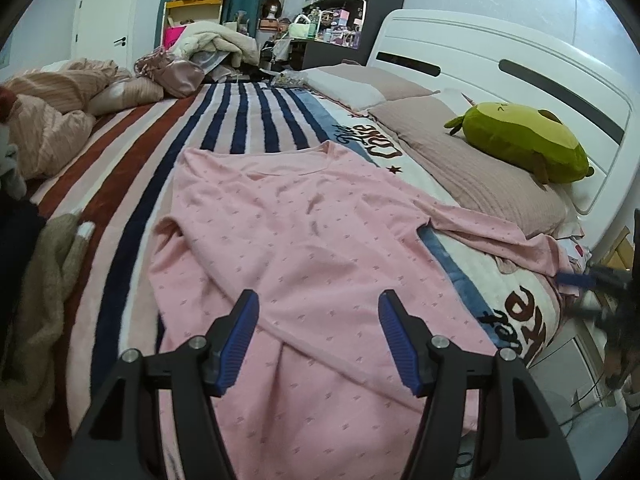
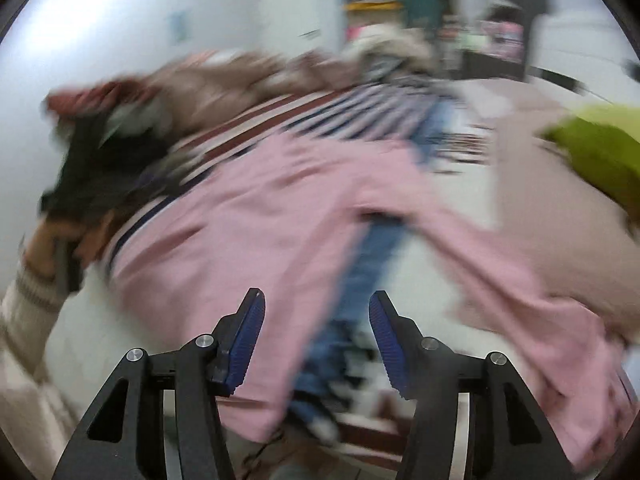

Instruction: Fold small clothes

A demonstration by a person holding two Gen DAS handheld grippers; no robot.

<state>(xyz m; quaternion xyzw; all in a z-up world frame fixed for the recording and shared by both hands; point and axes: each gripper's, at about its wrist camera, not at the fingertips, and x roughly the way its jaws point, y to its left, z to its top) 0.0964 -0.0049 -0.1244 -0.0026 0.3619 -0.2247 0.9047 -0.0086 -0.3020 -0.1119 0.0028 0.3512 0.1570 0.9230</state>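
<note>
A pink long-sleeved top [image 1: 304, 232] lies spread flat on the striped bed cover, neckline at the far end. Its right sleeve [image 1: 500, 236] stretches out towards the bed's right edge. My left gripper [image 1: 316, 300] hovers open over the top's near part, with nothing between its blue pads. In the blurred right wrist view the same top [image 2: 280, 208] and sleeve [image 2: 520, 280] lie ahead of my right gripper [image 2: 316, 298], which is open and holds nothing. The right gripper also shows as a blurred blue-and-black shape [image 1: 588, 280] just past the sleeve's end.
A green plush toy [image 1: 528, 140] rests on pillows [image 1: 472, 176] against the white headboard [image 1: 520, 64]. Heaped clothes [image 1: 40, 280] and bedding [image 1: 52, 120] fill the bed's left side. A sleeved hand [image 2: 52, 248] holds the left gripper at the left of the right wrist view.
</note>
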